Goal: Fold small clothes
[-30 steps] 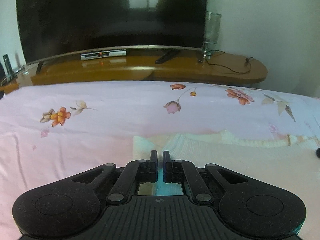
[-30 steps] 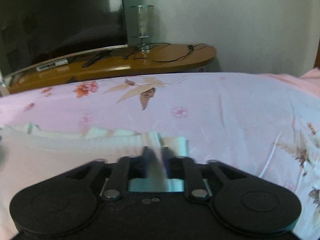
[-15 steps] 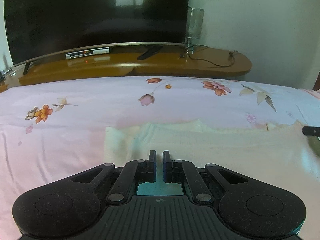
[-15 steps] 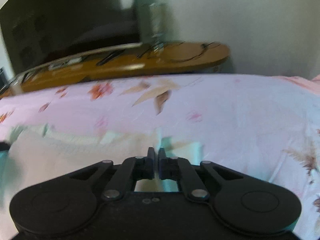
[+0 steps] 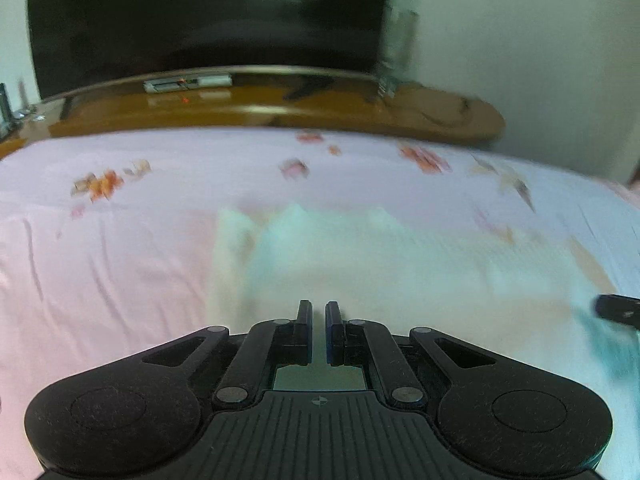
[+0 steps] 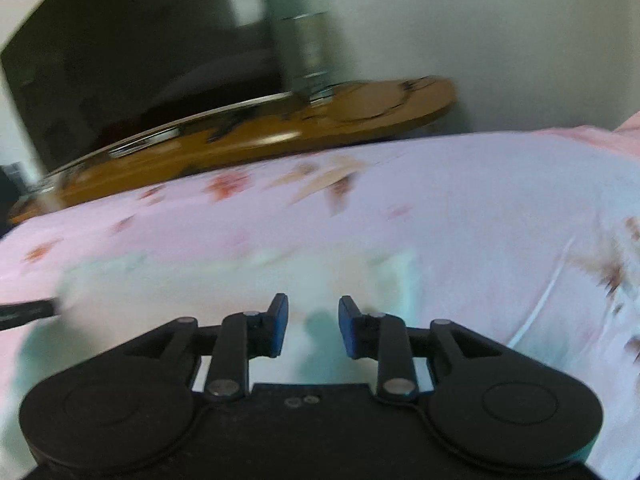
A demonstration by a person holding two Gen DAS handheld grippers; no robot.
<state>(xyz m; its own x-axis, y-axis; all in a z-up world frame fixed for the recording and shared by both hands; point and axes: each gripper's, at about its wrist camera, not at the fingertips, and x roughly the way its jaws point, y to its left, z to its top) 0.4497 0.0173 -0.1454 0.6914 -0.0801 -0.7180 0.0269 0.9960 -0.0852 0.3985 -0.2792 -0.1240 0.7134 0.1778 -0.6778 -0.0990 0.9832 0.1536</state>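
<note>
A small cream-white garment [image 5: 380, 256] lies flat on the pink flowered bedsheet [image 5: 120, 248]; it also shows, blurred, in the right wrist view [image 6: 248, 280]. My left gripper [image 5: 318, 312] hovers over the garment's near left part with its jaws nearly together and nothing visibly between them. My right gripper [image 6: 313, 312] is over the garment's right end with its jaws apart and empty. The right gripper's tip shows at the right edge of the left wrist view [image 5: 616, 309]. The left gripper's tip shows at the left edge of the right wrist view [image 6: 28, 313].
A wooden TV stand [image 5: 280, 108] runs along the far side of the bed, with a large dark television [image 5: 200, 20], a set-top box [image 5: 188, 82] and a glass vase [image 5: 396, 64] on it. A white wall [image 6: 500, 40] stands behind.
My right gripper has opened from shut and let go of the garment's edge. Both grippers have drawn back over the garment, and both views are blurred by motion.
</note>
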